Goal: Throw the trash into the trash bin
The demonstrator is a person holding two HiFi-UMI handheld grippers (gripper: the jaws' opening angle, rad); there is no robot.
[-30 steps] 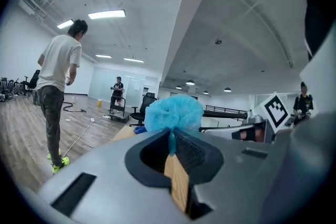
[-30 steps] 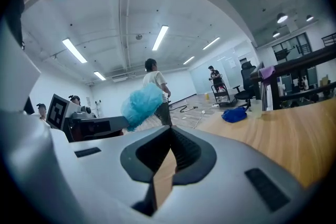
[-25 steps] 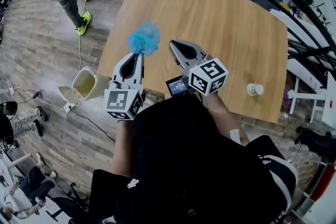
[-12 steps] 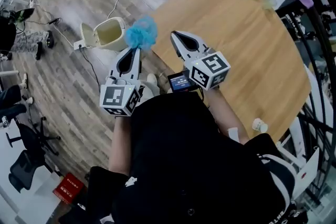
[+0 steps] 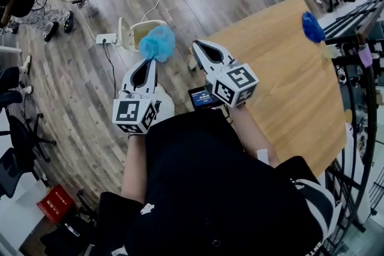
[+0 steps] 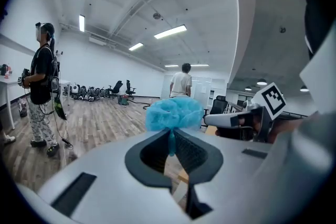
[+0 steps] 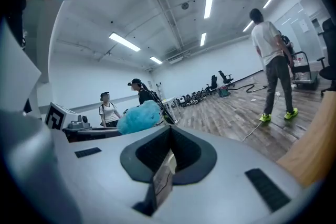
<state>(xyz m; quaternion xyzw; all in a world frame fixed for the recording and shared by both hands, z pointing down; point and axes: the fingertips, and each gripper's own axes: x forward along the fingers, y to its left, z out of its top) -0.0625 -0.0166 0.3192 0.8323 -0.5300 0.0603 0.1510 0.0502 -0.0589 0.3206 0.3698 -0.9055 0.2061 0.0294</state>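
My left gripper [image 5: 153, 60] is shut on a crumpled light-blue piece of trash [image 5: 157, 43], which puffs out past the jaw tips. In the left gripper view the blue trash [image 6: 173, 113] is pinched by a thin stem between the closed pads of the left gripper [image 6: 170, 139]. Beyond the trash, a cream trash bin [image 5: 139, 31] with its lid up stands on the wooden floor. My right gripper [image 5: 198, 46] hovers beside the left one, near the table's corner, shut with nothing in it. The right gripper view shows the trash [image 7: 139, 117] off to the left.
The wooden table [image 5: 288, 87] fills the right side, with a dark blue object [image 5: 312, 27] near its far edge. A power strip [image 5: 105, 39] and cable lie beside the bin. Office chairs [image 5: 18, 147] stand at left. People [image 6: 43, 86] [image 7: 273, 60] stand about the room.
Both grippers have swung left, off the table and out over the floor, the left one carrying the blue trash. The bin now lies just beyond the left gripper's tip.
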